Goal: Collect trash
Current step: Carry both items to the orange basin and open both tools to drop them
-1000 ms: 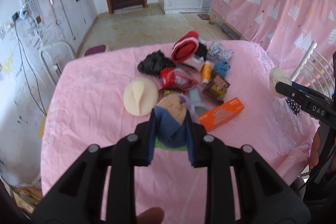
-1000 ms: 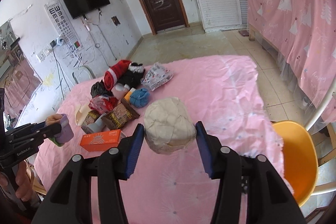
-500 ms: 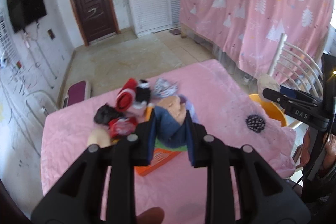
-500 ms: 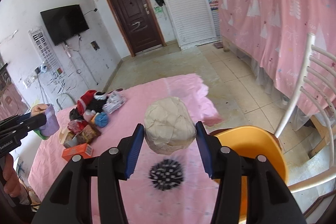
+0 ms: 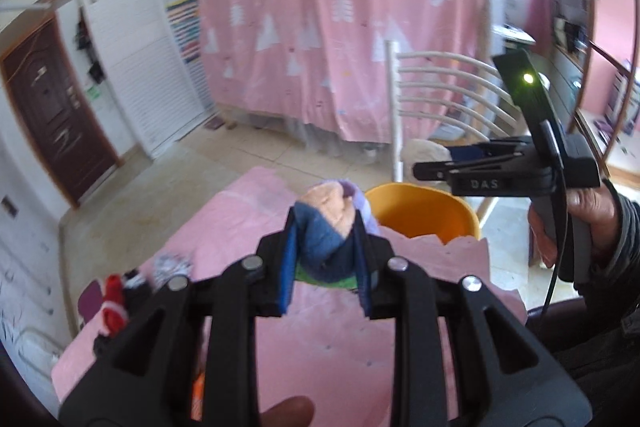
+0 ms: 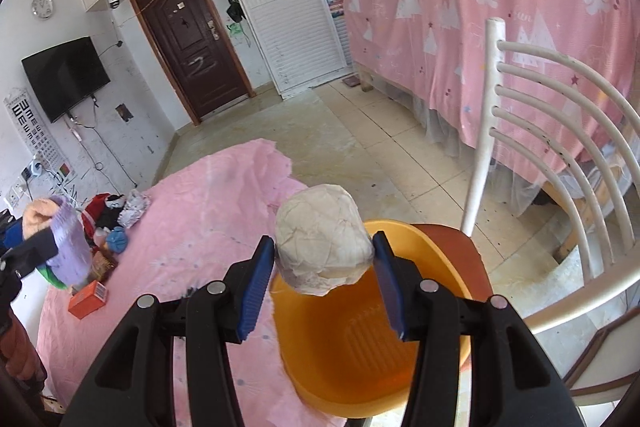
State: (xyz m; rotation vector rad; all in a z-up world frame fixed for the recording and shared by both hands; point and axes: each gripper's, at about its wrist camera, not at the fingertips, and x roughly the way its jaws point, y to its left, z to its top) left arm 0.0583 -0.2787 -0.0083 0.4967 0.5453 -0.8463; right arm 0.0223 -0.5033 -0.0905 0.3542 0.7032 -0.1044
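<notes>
**Two loads near the orange basin, the right one first**

While both tools carry something, the orange basin (image 6: pixel 372 343) on the chair seat is the place that decides the coming move. It stands just beside the edge of the pink counter (image 6: pixel 224 211), with the white chair back (image 6: pixel 532 131) behind it.

The right tool (image 6: pixel 324 273) is closed partway on a ball of crumpled white paper (image 6: pixel 322 247); both blue pads press its sides. In the right wrist view this ball hangs over the near rim of the basin, so the basin lies directly below and a little forward of this tool. I judge that opening the jaws here would drop the ball inside, or close to the rim.

The left tool (image 5: pixel 326 259) is closed narrowly on a bundle of soft cloth (image 5: pixel 328 223), blue, peach and lilac. In the left wrist view the basin (image 5: pixel 424 217) is ahead and to the right of this bundle, with the counter edge between them. So the left hand is farther from the basin than the right hand (image 5: pixel 592 211), and it needs more travel.

Back from the basin, at the far side of the counter, the remaining pile of things (image 6: pixel 108 227) lies well apart.
</notes>
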